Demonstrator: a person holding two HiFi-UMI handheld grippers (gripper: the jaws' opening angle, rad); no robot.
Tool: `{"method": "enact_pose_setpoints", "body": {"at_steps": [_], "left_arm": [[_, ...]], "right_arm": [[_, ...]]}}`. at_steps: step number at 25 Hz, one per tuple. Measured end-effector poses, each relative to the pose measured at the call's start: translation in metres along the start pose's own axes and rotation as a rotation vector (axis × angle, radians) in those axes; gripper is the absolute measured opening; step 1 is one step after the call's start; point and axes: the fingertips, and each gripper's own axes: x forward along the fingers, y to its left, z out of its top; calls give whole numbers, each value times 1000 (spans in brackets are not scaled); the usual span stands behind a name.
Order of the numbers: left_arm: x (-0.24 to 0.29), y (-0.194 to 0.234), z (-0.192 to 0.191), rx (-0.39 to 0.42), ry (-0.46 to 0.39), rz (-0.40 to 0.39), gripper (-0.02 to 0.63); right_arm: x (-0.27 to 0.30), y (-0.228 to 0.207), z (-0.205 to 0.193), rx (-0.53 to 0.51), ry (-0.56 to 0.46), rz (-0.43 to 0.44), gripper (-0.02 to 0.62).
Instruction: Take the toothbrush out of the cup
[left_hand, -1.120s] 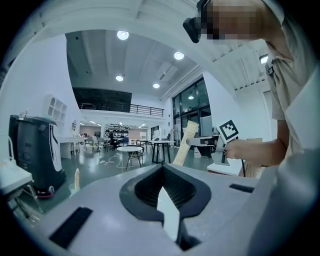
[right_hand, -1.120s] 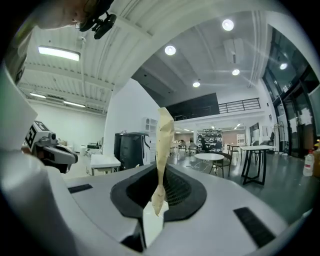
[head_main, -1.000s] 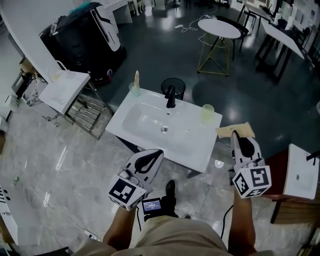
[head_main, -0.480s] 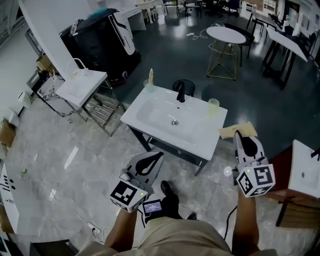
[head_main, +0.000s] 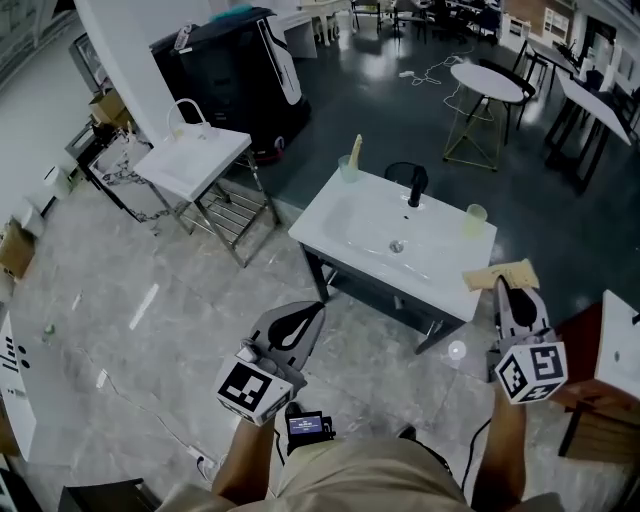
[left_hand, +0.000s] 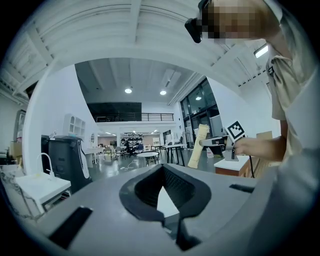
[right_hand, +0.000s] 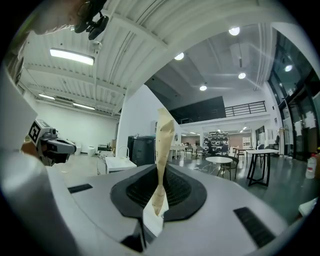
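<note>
While both tools hang well short of sink: left tool (head_main: 316, 308) jaws together, empty; right tool (head_main: 503, 290) clamped on beige strip (head_main: 490, 274). Sink (head_main: 325, 222) ahead. Cup (head_main: 347, 171) on far left corner, toothbrush (head_main: 355, 148) upright inside. Lies ahead-right of left tool; left hand nearer, I judge.

2 cups (head_main: 348, 172) (head_main: 475, 219), 1 tap (head_main: 416, 187), 2 claws (head_main: 316, 308) (head_main: 503, 290), 1 tan strip (head_main: 502, 272).

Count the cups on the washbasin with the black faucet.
2. One cup at the washbasin's back left corner, with a pale stick standing in it; another cup right of the black faucet. None seems hidden.
</note>
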Motion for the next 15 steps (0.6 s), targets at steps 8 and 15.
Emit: {"method": "enact_pose_setpoints", "body": {"at_steps": [8, 15], "left_arm": [[-124, 171, -24, -9, -5, -32, 6], [-160, 256, -20, -10, -46, -95, 6]], "right_arm": [[59, 154, 14, 14, 5, -123, 31], [93, 236, 43, -35, 21, -177, 31]]}}
